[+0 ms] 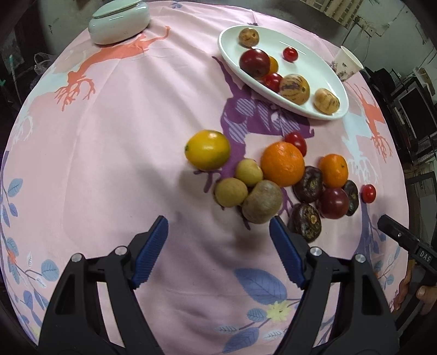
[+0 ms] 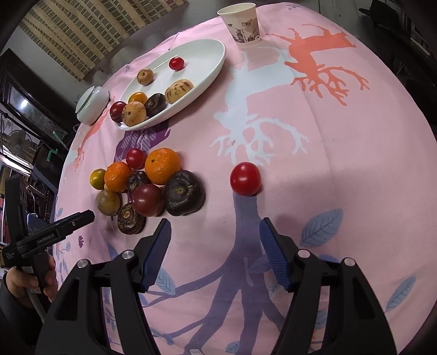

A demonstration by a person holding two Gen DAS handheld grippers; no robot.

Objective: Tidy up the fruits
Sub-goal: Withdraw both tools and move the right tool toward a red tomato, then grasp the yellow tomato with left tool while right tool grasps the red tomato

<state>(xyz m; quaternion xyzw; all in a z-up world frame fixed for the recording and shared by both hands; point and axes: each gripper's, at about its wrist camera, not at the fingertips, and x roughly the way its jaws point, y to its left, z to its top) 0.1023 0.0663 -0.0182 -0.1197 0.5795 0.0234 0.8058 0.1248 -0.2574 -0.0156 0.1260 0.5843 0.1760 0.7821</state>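
Observation:
A heap of loose fruit lies on the pink cloth: a yellow citrus [image 1: 207,150], a large orange [image 1: 282,163], a small orange [image 1: 333,170], a brown round fruit [image 1: 262,202], dark purple fruits [image 1: 306,221] and a dark red plum [image 1: 333,203]. My left gripper [image 1: 218,221] is open just short of the brown fruit, holding nothing. One red tomato [image 2: 245,179] sits apart from the heap [image 2: 162,165], a little beyond my right gripper [image 2: 215,222], which is open and empty. The white oval plate [image 1: 314,68] [image 2: 202,68] at the back holds several fruits.
A paper cup [image 2: 243,24] stands beyond the plate, and a pale lidded bowl [image 1: 118,21] sits at the far edge. The round table's edge drops off to dark clutter all around. A hand [image 2: 24,281] holds the left gripper's handle.

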